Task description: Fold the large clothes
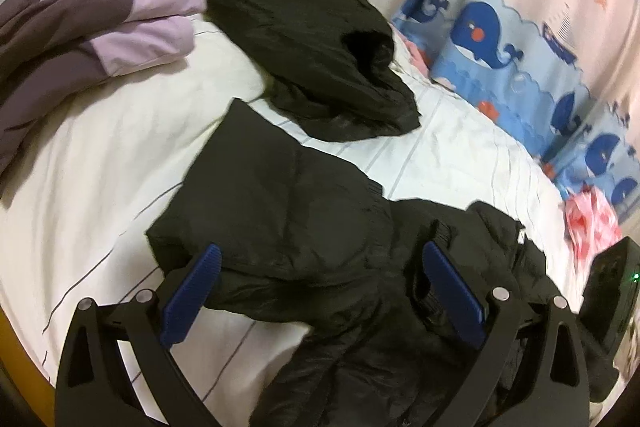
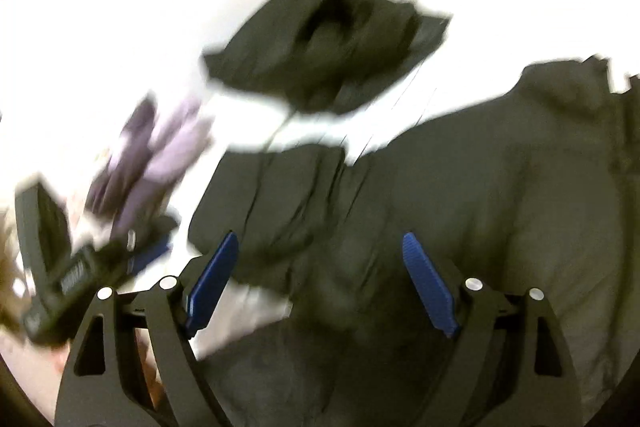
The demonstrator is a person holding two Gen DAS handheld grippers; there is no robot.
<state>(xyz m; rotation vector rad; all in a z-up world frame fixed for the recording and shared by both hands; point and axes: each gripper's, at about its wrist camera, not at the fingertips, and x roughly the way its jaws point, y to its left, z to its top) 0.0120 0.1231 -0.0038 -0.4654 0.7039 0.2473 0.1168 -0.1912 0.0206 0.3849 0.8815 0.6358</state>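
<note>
A black puffy jacket (image 1: 280,211) lies crumpled on the white bed sheet (image 1: 100,187), right in front of both grippers. My left gripper (image 1: 322,247) is open, its blue pads (image 1: 200,291) spread wide over the jacket's near part without pinching it. In the blurred right wrist view the right gripper (image 2: 320,237) is also open, hovering above the same jacket (image 2: 460,187) with nothing clamped. A second black garment (image 1: 320,59) lies farther back on the bed and shows again as the black garment (image 2: 328,47) in the right wrist view.
A folded purple and lilac quilted piece (image 1: 80,27) sits at the bed's far left. A whale-print curtain (image 1: 500,39) hangs along the right side, with a pink cloth (image 1: 592,223) below it. The right gripper's body (image 1: 608,307) shows at the right edge.
</note>
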